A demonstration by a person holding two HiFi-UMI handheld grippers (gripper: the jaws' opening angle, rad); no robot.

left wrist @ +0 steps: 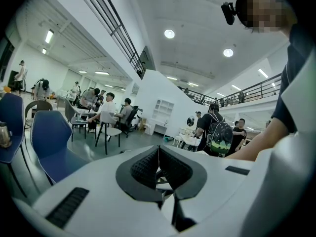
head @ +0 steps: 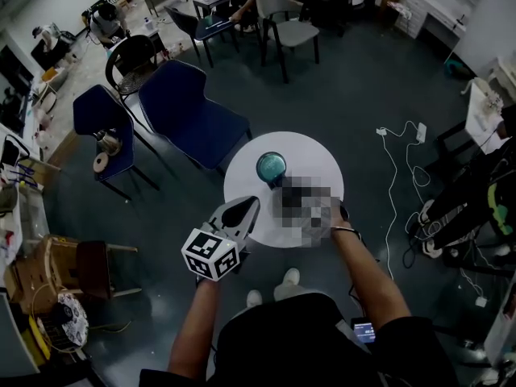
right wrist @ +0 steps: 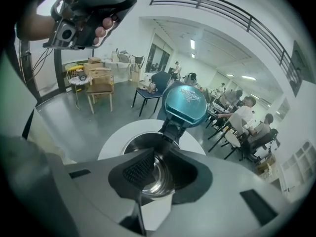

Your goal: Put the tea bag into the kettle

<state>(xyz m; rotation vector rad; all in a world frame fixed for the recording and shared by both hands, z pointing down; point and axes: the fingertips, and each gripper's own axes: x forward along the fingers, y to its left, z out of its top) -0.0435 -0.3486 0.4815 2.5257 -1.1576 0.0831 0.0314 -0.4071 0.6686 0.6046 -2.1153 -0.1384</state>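
Note:
A steel kettle (head: 272,168) stands on the round white table (head: 316,153), its teal lid (right wrist: 185,105) swung up. The right gripper (right wrist: 165,171) hangs right over the kettle's open mouth (right wrist: 129,145). Its jaws stand apart, with the shiny inside showing between them. Low between the jaws lies a white flat piece (right wrist: 156,210); I cannot tell whether it is the tea bag. In the head view a mosaic patch hides this gripper. The left gripper (head: 248,205) is shut on nothing, held over the table's left edge, and its own view faces the room.
Two blue chairs (head: 192,118) (head: 98,123) stand left of the table, a grey chair (head: 287,18) beyond it. A white power strip with cable (head: 419,132) lies on the floor to the right. Wooden furniture (head: 39,274) sits at the far left. People sit at distant tables.

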